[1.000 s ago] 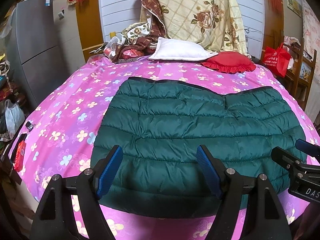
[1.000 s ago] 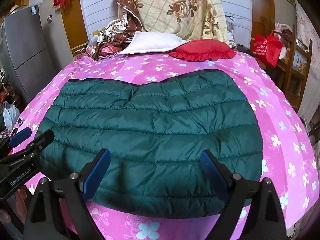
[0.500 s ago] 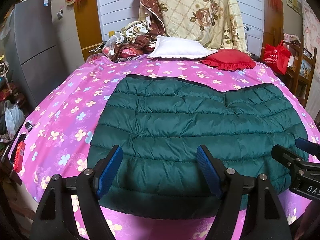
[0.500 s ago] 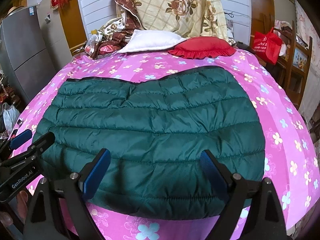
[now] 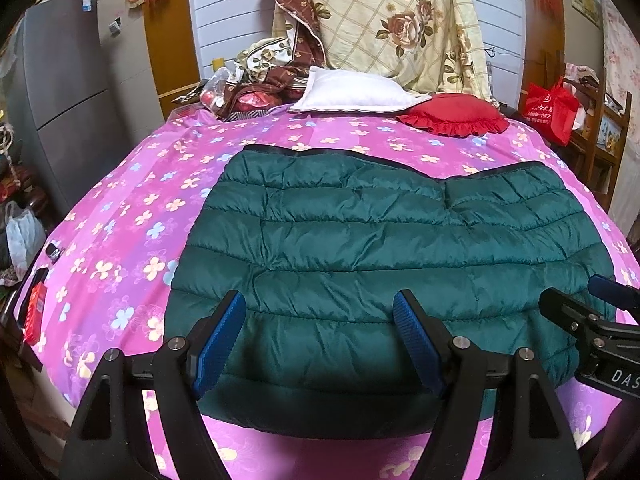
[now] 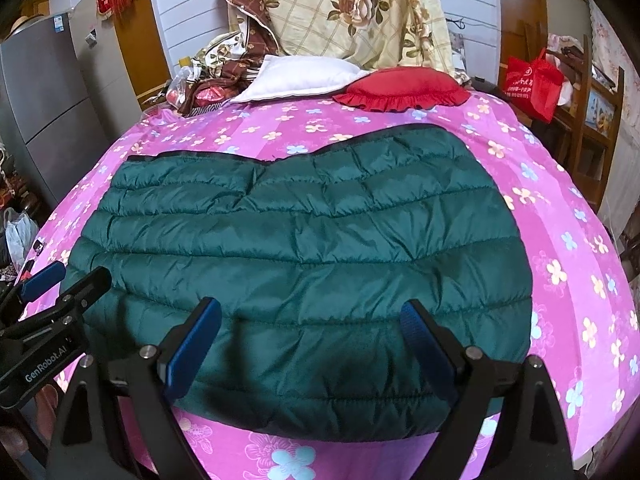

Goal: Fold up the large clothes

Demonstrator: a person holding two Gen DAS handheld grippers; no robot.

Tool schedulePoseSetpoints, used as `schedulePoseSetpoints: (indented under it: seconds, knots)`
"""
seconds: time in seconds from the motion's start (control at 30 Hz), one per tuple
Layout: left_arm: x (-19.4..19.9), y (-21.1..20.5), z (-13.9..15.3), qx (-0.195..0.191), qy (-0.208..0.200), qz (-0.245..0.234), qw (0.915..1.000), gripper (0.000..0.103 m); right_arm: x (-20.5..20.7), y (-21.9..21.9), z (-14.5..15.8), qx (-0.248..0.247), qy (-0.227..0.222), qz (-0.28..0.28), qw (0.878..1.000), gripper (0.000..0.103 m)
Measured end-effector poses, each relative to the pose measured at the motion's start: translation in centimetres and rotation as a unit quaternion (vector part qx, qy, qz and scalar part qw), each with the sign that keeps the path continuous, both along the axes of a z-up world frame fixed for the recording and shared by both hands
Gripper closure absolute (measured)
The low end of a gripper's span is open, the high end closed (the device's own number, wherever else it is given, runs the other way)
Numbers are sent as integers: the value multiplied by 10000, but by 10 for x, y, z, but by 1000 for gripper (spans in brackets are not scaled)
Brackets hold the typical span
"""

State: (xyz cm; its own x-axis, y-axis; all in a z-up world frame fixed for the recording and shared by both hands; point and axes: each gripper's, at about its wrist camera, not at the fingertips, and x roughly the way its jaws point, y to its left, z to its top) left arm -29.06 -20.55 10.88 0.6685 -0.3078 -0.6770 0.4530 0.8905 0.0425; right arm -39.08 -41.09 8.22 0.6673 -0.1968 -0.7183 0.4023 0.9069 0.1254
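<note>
Green quilted jacket (image 5: 380, 248) folded into a wide, flat slab, lying on the pink flowered bedsheet (image 5: 132, 216); near edge close to the bed's front, dark-trimmed far edge facing the pillows. In the right wrist view the same jacket (image 6: 304, 240) filling most of the bed's middle, sheet (image 6: 568, 240) bare to its right.

Left gripper (image 5: 320, 320) hovering over the jacket's near-left part, blue-padded fingers (image 5: 220, 332) spread wide, nothing between them, not touching the fabric as far as can be told. Right gripper (image 6: 310, 328) hovering over the jacket's near-right part, fingers (image 6: 420, 336) likewise wide apart and empty. Each gripper visible at the edge of the other's view: right one at the jacket's near-right corner (image 5: 592, 320), left one at the jacket's near-left corner (image 6: 60, 292).

Beyond the jacket's far edge: white pillow (image 5: 352, 94) and red frilled cushion (image 5: 452, 118), side by side and touching, against a floral quilt (image 5: 400, 28) propped upright. Left of the jacket, past the bed's edge: grey refrigerator (image 5: 68, 92). Far right of the jacket, off the bed: red bag (image 5: 550, 108) on wooden furniture.
</note>
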Motion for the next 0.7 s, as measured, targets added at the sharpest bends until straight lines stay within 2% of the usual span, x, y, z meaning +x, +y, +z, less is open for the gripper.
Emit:
schedulePoseSetpoints:
  seconds: [0.7]
  knots:
    - [8,2,-4,-154,118,-29,9998,48,5,-4,-4,65,38,8,10000,10]
